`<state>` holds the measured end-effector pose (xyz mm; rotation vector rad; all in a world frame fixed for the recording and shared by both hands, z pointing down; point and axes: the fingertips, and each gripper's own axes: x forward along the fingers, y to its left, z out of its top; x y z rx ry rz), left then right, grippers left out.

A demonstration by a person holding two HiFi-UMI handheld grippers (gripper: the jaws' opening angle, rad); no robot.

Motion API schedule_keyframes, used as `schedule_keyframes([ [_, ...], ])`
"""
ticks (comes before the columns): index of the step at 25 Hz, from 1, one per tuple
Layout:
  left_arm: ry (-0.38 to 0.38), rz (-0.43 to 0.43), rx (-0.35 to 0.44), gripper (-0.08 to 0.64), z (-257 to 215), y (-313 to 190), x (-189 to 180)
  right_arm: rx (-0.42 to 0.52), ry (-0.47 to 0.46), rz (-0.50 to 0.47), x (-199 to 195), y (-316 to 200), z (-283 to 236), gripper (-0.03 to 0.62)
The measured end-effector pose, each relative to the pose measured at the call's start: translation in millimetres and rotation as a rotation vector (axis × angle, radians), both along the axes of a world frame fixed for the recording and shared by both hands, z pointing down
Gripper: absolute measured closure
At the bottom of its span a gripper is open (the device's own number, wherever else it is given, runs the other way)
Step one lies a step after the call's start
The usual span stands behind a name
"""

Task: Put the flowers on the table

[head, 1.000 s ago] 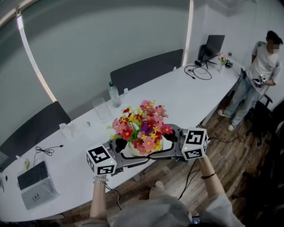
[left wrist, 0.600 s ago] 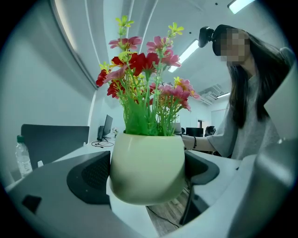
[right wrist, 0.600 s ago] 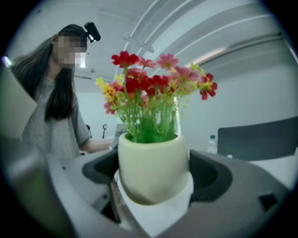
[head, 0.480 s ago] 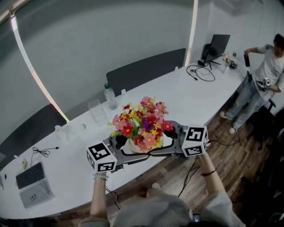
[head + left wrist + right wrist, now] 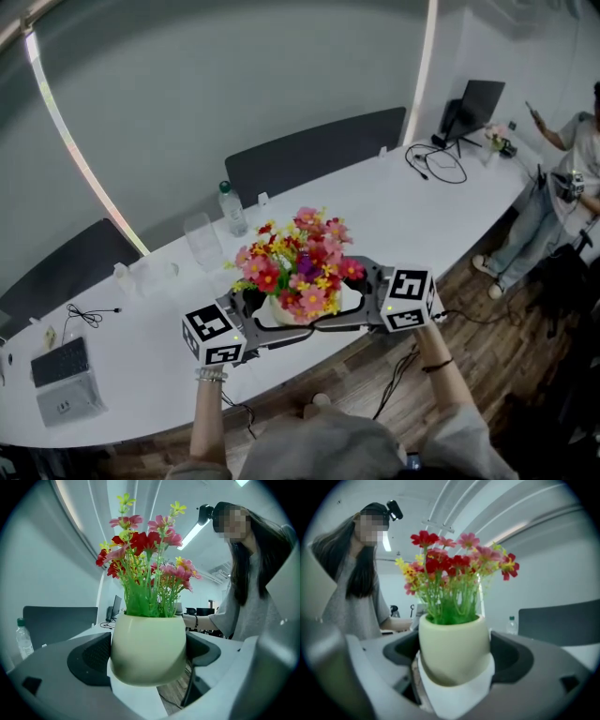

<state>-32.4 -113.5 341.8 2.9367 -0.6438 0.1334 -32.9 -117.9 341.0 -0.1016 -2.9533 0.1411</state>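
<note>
The flowers [image 5: 298, 262], a bunch of red, pink and yellow blooms on green stems, stand upright in a rounded cream pot [image 5: 278, 316]. The stems fill its mouth. The pot hangs in the air over the near edge of the long white table [image 5: 375, 202], not resting on it.

The left gripper [image 5: 253, 314] and the right gripper [image 5: 366, 295] close in on the pot from opposite sides. Each gripper view shows the cream wall wedged between that gripper's two dark jaws, so both claws are clenched on the pot and share its weight.

Farther back on the table, a clear bottle [image 5: 230, 208] with a green cap stands upright. Just beside it, to its left, is a clear tumbler [image 5: 202, 241]. What either one holds cannot be made out. A laptop [image 5: 61, 380] lies at the table's left end, well apart from the pot.
</note>
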Motion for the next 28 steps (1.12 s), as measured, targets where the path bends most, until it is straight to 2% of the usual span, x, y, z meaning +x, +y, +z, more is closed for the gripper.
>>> schedule_keyframes([
  [8, -0.004, -0.01, 0.0, 0.084, 9.3, -21.6, 3.2, 0.009, 0.005, -0.013, 2.9, -21.1, 8.8, 0.133],
  [28, -0.012, 0.121, -0.029, 0.084, 51.6, -85.0, -0.1, -0.017, 0.047, 0.108, -1.1, -84.2, 51.3, 0.133],
])
